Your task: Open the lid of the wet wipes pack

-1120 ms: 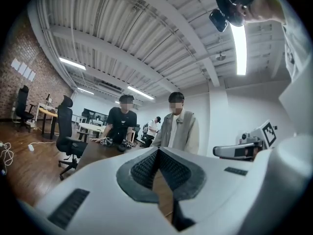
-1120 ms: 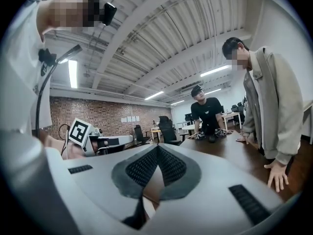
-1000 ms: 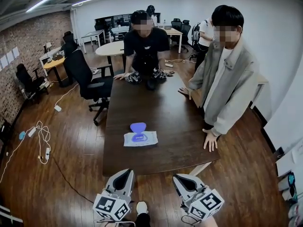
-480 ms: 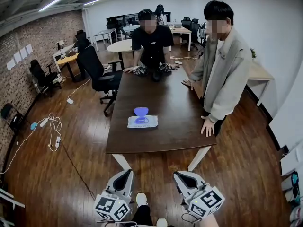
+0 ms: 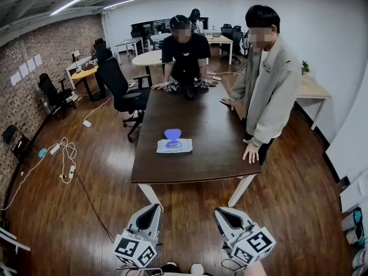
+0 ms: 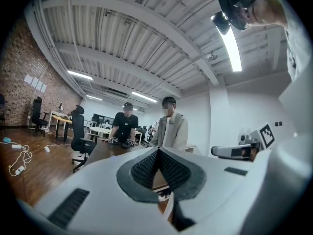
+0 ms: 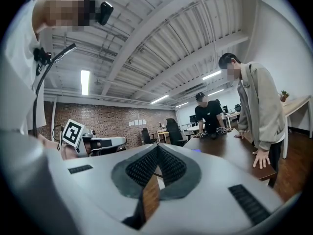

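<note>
The wet wipes pack [image 5: 174, 146] lies flat on the dark wooden table [image 5: 207, 154], left of its middle. Its blue lid [image 5: 172, 134] stands flipped open at the far side of the pack. Both grippers hang low over the floor, well short of the table's near edge and far from the pack. My left gripper [image 5: 152, 210] [image 6: 157, 151] is shut with nothing in it. My right gripper [image 5: 222, 213] [image 7: 157, 148] is shut and empty too. In the right gripper view the pack [image 7: 195, 150] shows only as a small blue spot on the table.
A person in black [image 5: 184, 48] leans on the table's far end beside some dark gear [image 5: 185, 87]. A person in a grey jacket [image 5: 265, 91] stands at the right side, one hand [image 5: 250, 151] on the edge. A black office chair [image 5: 121, 91] stands left; cables [image 5: 63, 160] lie on the floor.
The view has backed away from the table, so its near edge and legs now show and floor lies between it and both grippers. Both grippers stayed shut; the pack has not moved.
</note>
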Available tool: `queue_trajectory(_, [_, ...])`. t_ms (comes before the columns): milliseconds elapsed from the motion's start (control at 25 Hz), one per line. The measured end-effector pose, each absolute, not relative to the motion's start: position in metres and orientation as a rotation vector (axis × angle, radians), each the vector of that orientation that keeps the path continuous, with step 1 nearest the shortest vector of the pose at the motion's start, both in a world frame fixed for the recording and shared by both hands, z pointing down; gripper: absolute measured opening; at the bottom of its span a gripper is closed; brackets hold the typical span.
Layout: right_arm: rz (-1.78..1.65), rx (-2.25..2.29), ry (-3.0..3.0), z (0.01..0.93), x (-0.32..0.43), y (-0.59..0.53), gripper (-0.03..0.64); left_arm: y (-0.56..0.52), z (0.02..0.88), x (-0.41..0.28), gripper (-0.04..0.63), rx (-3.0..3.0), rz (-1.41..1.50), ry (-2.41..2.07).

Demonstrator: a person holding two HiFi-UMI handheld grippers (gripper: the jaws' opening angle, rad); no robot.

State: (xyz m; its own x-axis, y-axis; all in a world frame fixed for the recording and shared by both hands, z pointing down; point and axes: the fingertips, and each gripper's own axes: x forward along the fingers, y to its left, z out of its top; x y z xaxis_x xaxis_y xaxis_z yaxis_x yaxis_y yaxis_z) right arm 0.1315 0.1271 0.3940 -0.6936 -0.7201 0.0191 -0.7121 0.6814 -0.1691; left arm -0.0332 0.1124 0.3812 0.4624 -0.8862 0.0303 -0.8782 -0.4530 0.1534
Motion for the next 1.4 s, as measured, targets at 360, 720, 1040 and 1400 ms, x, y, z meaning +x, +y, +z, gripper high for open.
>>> queue_trajectory(360, [-0.259,-1.300,2.804,0.391,0.111,0.133,0.008,0.107,0.379,-0.059,0.000,2.580,-0.084,-1.494])
queue_trajectory(720, [-0.239,-1.392,2.782,0.387,0.092,0.140,0.008,0.108,0.379,-0.078,0.000,2.614,-0.078,-1.424])
queue_trajectory(1040, [-0.208,-1.420,2.773,0.381,0.081,0.143,0.008,0.109,0.374,-0.090,0.001,2.634,-0.103,-1.397])
queue_trajectory(1400, [-0.190,-1.419,2.784,0.379,0.073,0.143,0.008,0.110,0.374,-0.096,0.000,2.633,-0.108,-1.393])
